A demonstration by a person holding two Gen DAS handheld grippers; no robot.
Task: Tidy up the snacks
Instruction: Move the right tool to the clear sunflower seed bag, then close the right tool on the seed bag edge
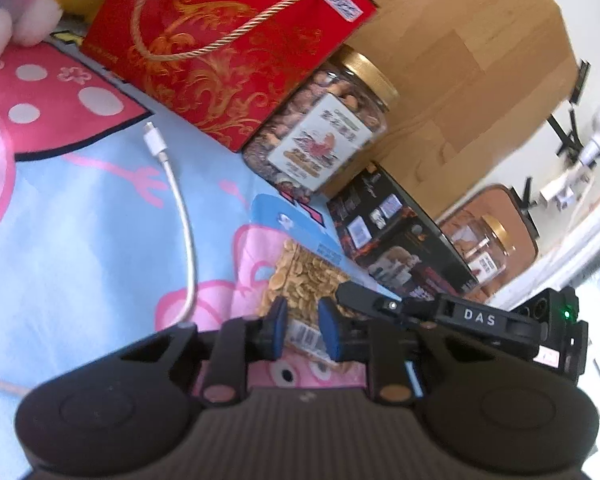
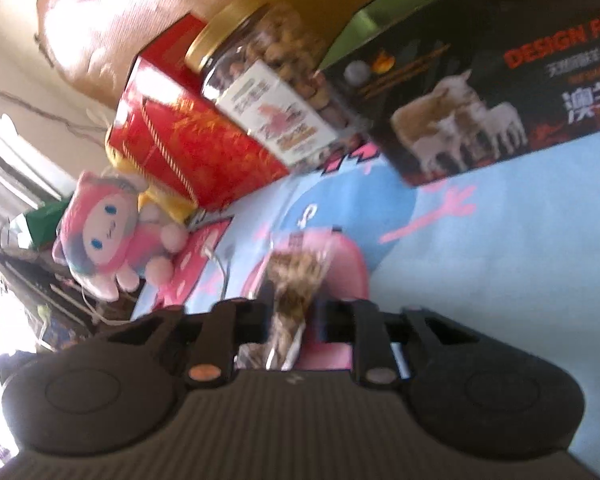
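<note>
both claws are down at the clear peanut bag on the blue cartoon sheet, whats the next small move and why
Probably lift the clear peanut bag slightly, both claws together. The left claw straddles its barcode end and the right claw straddles its other end; whether the pads grip yet is unclear. It lies flat on the blue cartoon sheet, apart from the row of snacks behind.

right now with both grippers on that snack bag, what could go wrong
The left gripper and right gripper both straddle one thin peanut bag; pulling apart could tear it. The white cable lies close beside the bag and may snag. Lifting carelessly toward the back row could knock the nut jar.
</note>
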